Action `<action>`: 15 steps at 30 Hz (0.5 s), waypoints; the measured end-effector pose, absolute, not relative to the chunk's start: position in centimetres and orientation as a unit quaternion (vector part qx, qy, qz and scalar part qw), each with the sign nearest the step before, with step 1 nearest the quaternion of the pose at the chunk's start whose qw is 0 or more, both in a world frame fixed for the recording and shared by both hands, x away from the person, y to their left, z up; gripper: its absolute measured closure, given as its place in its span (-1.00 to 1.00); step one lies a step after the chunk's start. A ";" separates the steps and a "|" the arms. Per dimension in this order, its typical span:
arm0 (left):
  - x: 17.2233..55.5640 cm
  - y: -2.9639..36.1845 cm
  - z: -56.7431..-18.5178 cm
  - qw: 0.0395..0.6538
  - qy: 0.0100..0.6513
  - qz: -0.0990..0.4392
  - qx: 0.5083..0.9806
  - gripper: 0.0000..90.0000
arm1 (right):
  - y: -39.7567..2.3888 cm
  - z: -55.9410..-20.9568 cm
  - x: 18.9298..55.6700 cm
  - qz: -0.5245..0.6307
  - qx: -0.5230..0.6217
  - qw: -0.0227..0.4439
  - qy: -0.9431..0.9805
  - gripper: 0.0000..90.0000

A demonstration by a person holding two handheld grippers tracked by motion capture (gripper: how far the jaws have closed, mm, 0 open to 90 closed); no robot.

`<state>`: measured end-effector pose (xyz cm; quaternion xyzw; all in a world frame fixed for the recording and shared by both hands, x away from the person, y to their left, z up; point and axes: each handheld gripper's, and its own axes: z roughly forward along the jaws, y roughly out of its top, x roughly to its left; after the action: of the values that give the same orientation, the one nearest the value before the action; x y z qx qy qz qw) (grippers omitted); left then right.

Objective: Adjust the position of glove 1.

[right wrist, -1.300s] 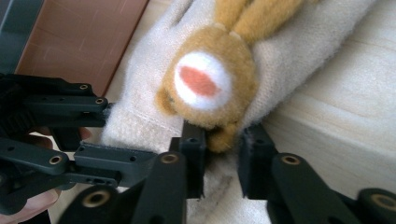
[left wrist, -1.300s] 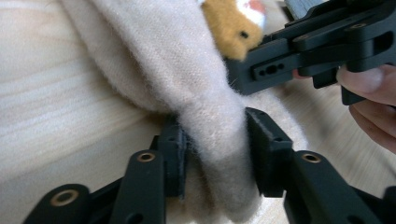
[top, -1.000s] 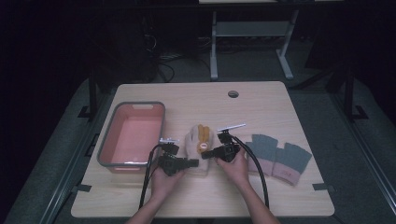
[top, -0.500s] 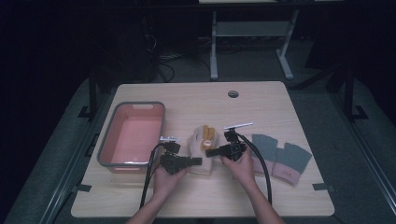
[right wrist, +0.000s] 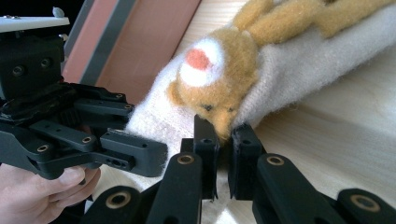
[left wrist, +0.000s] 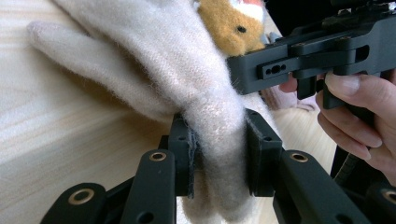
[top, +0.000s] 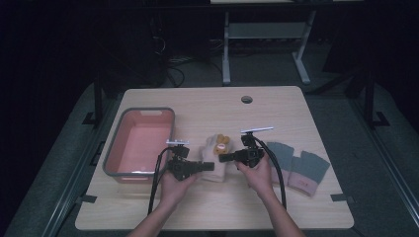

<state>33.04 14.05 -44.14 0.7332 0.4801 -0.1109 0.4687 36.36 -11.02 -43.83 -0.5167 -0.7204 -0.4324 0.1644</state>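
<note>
With the cream glove (left wrist: 187,79) now clamped in the left gripper (left wrist: 219,158) and pinched by the right gripper (right wrist: 223,140), it is lifted slightly beside the pink bin (top: 141,143), apparently ready for transfer.

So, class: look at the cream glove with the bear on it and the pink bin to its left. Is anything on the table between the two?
Nothing visible stands between them. The cream glove is clamped by the left hand-held gripper and pinched by the right hand-held gripper. Bare table separates it from the pink bin beside it.
</note>
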 end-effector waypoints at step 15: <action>33.4 14.8 -41.3 0.493 0.464 -0.123 0.725 0.52 | -11.1 -40.6 36.3 -0.454 -0.506 0.154 -0.717 0.86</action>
<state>33.42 14.75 -41.32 0.7255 0.4643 -0.1226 0.4931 36.27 -11.13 -40.64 -0.5058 -0.7174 -0.4536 0.1541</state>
